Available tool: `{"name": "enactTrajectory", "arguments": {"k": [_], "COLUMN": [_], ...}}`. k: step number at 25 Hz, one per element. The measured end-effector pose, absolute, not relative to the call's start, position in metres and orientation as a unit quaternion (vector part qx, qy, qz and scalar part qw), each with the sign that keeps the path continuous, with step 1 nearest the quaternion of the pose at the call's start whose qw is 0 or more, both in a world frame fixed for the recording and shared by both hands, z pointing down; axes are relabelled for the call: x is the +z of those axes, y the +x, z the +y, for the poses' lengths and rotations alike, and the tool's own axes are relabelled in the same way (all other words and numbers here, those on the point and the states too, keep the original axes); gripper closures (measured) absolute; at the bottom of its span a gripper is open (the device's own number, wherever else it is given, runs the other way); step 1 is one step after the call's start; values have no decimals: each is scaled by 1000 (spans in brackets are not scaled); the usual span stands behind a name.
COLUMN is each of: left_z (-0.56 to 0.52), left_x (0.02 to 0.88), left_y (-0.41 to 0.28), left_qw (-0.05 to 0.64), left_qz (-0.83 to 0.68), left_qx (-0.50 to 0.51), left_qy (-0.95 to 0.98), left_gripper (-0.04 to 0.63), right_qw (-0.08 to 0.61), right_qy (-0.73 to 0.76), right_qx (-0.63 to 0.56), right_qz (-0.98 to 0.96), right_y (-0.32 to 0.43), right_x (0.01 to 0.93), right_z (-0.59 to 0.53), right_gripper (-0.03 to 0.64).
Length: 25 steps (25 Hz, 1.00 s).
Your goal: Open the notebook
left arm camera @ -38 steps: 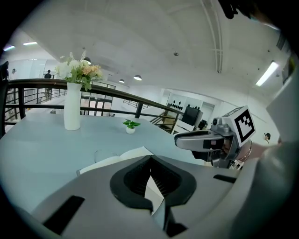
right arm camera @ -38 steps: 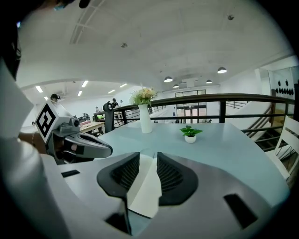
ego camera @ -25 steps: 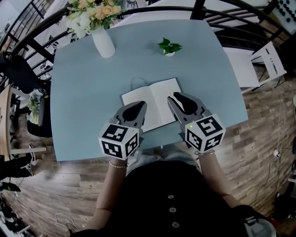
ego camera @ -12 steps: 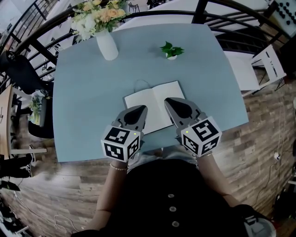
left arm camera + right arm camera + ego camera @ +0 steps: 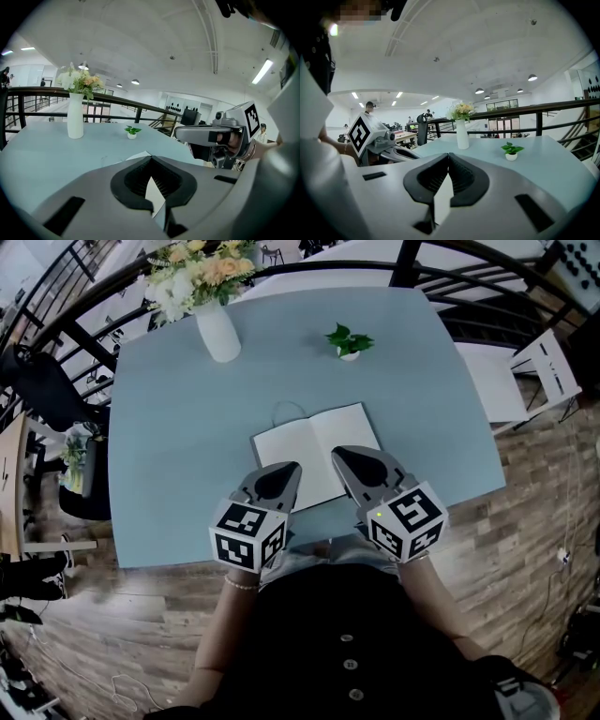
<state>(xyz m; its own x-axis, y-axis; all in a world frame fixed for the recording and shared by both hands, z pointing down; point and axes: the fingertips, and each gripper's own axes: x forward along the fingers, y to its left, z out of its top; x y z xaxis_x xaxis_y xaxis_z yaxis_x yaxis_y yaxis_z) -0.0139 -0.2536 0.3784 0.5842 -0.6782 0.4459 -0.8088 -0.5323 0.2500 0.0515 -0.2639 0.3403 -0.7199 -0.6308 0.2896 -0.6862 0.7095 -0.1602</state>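
A: Where's your notebook [image 5: 317, 448] at?

B: Lying open on the table [image 5: 169, 427]. Your left gripper [image 5: 284, 470] and right gripper [image 5: 343, 456] hover over its near edge, both clenched on nothing.

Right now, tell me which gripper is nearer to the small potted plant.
Right. The right gripper is over the notebook, nearly in line with the plant; the left gripper is at the notebook's left near corner, farther off.
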Motion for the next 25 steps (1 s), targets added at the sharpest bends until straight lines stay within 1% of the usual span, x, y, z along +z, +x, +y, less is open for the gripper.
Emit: {"name": "enactTrajectory", "arguments": {"k": [17,25], "left_z": [-247,-247], "left_x": [394,393], "left_y": [-8,-7], "left_qw": [240,237], "left_qz": [-432,-431], "left_qx": [163,162], "left_qy": [854,856], "left_gripper": [578,578], "right_qw": [130,132], "right_qy": [345,349], "right_qx": [147,148], "right_qz": [-918,-916], "right_y": [44,44], "right_x": [362,363], "right_z": [-255,-254], "right_gripper": [612,612]}}
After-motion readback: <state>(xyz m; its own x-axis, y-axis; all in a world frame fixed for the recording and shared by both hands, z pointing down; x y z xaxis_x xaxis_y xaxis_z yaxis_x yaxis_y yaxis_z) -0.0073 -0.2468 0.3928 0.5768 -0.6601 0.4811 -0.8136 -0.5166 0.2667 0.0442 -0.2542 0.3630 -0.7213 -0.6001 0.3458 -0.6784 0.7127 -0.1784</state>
